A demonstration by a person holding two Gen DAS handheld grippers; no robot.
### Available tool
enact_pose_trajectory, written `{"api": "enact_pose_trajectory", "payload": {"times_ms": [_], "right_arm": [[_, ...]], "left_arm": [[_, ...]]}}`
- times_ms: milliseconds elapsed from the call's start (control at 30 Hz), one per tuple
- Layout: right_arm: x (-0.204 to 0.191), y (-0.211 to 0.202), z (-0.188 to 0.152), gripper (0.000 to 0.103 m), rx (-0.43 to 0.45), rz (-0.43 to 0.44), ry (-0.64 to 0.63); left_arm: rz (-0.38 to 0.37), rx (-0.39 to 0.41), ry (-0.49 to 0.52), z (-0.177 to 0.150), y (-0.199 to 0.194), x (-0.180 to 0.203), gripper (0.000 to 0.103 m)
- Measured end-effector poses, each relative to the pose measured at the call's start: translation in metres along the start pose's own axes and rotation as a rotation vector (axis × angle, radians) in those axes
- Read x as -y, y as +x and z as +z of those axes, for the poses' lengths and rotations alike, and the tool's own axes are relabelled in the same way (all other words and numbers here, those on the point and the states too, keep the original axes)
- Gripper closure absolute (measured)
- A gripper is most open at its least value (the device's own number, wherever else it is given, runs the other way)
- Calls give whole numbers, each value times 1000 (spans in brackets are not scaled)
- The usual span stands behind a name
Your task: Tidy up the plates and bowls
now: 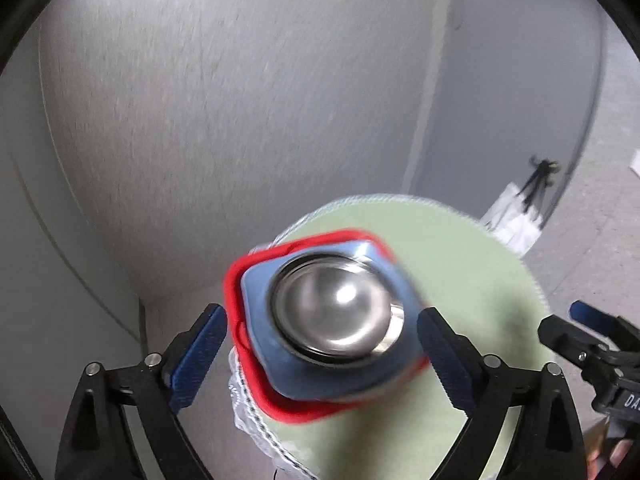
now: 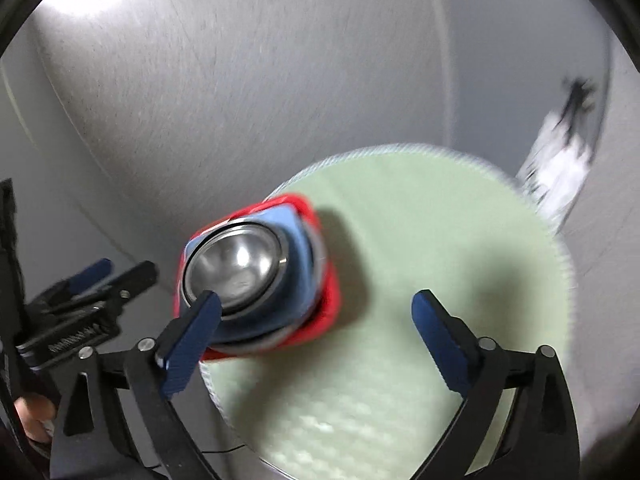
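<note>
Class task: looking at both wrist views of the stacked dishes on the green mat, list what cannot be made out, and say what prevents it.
- Left wrist view: the red plate is mostly covered by the blue plate and steel bowl.
- Right wrist view: motion blur smears the black object by the wall.
- Both views: the green mat runs under the gripper frames.

Glossy metal bowl (image 1: 334, 314), woven mat (image 2: 420, 280)
</note>
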State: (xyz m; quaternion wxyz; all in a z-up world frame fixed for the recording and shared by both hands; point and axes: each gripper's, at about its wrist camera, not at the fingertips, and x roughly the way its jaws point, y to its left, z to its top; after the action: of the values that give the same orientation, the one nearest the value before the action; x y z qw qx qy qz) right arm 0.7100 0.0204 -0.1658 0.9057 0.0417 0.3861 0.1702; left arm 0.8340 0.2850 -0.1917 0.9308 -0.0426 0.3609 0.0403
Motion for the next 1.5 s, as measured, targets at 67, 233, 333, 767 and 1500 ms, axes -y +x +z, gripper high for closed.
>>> {"api": "enact_pose_trajectory", "payload": {"times_ms": [67, 233, 333, 767, 1500], "right_arm": [[8, -43, -11, 2, 66, -54, -13], [20, -139, -47, 0, 177, -121, -21], [20, -194, -74, 0, 235, -146, -29], [-8, -370, -197, 0, 331, -234, -16], [-103, -454, -263, 0, 440, -285, 11]], "left_arm": [[20, 89, 29, -13, -45, 18, 6], [-12, 224, 74, -67, -141, 59, 1], [-42, 269, 89, -99, -190, 81, 0], [-110, 375, 106, -256, -403, 120, 0], [-144, 452, 162, -370, -543, 26, 1]]}}
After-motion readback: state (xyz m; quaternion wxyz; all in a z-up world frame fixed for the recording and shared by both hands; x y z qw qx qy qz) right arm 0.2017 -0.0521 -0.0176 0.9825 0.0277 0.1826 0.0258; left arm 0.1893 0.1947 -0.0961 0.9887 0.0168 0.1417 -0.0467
